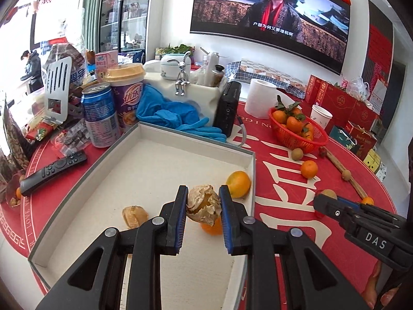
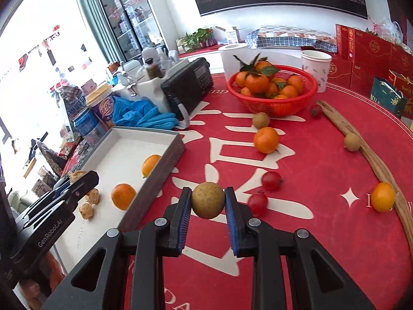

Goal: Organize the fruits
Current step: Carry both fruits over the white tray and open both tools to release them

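A papery, crinkled husk fruit [image 1: 204,204] is clamped between the blue ribbed pads of the left gripper [image 1: 203,201], at lower centre of the left view, over the shallow white cardboard tray [image 1: 160,160]. Two smooth oranges [image 1: 238,184] and another husk fruit [image 1: 134,216] are held in the tray. A round, matte brown fruit [image 2: 207,200] is clamped by the right gripper [image 2: 208,201], above the red cloth [image 2: 309,160]. Leafy oranges are piled in the red mesh basket [image 2: 271,103], upper centre.

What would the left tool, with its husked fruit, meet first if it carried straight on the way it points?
Probably the floor of the white tray, possibly near the orange; the left tool points downward, though depth is uncertain.
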The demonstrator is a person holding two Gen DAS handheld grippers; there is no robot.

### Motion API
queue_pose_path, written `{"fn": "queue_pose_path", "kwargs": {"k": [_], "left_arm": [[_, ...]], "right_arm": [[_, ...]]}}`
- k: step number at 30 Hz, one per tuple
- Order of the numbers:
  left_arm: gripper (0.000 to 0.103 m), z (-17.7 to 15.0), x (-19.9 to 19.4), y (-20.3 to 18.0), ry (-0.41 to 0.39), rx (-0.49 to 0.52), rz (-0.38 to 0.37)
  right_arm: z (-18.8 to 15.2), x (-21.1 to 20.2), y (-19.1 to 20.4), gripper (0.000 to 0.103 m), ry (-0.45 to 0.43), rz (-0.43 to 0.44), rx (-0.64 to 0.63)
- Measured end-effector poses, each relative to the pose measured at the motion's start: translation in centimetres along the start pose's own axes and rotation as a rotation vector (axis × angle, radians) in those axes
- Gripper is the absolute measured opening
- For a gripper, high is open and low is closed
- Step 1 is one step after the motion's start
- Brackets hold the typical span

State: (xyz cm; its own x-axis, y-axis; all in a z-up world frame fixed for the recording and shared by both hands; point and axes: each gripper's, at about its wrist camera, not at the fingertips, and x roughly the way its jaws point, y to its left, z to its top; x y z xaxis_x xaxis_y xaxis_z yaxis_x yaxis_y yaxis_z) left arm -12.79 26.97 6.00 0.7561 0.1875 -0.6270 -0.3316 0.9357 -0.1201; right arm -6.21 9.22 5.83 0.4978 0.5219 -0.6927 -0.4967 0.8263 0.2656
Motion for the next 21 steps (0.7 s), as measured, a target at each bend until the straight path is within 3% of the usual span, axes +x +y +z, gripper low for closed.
{"fn": "queue_pose_path", "kwargs": {"k": [12, 21], "left_arm": [[0.026, -0.8, 0.3, 4.6, 0.052, -0.08, 0.048], [0.026, -1.5, 0.5, 7.6, 0.067, -0.163, 0.104]], "right_arm": [[0.7, 4.0, 7.4, 0.027, 0.081, 0.08, -0.114], [1.0, 6.2, 10.5, 0.027, 0.128, 0.112, -0.15]]}}
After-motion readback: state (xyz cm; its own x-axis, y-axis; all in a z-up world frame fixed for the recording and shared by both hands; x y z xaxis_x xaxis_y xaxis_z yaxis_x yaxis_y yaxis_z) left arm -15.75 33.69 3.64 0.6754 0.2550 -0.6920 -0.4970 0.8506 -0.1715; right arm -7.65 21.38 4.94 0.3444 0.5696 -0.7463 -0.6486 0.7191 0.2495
